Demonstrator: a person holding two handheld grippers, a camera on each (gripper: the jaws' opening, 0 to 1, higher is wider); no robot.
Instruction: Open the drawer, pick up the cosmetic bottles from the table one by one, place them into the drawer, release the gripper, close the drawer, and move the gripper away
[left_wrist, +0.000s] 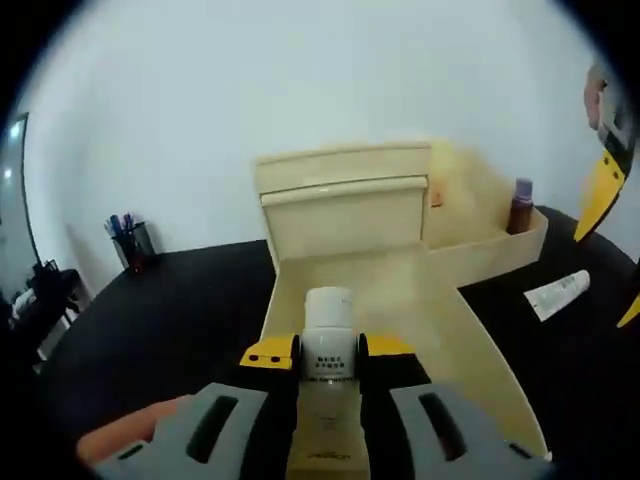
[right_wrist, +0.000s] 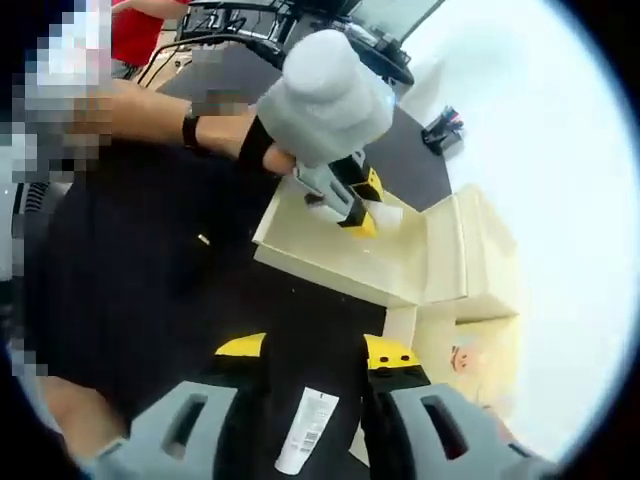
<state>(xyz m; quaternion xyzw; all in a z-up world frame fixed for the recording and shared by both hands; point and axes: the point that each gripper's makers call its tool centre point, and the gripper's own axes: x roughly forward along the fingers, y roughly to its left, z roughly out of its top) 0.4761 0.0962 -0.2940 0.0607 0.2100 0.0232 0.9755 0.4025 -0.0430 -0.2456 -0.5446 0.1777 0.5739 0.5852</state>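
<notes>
In the left gripper view, the left gripper is rising from the bottom centre of the frame, its yellow-tipped jaws closing on a white cosmetic bottle with a white cap and a dark printed label. The bottle is standing upright between the jaws, over the open cream-coloured drawer, which is stretching from the lower centre of the frame up to the drawer cabinet at the centre. To the right of the cabinet, a brown bottle with a purple cap is standing in an open tray-like compartment. A white tube is lying on the black surface at the right, well apart from the drawer. A pen holder with pens is sitting on the surface at the left. The right gripper's yellow jaw tips are entering at the far right edge.

In the right gripper view, the right gripper is coming up from the bottom centre, its jaws standing moderately apart with nothing clamped between them; a white tube with a barcode is lying on the black surface in the gap below them. The left gripper, held by a person's hand, is hanging over the open drawer at the upper centre of the frame.
</notes>
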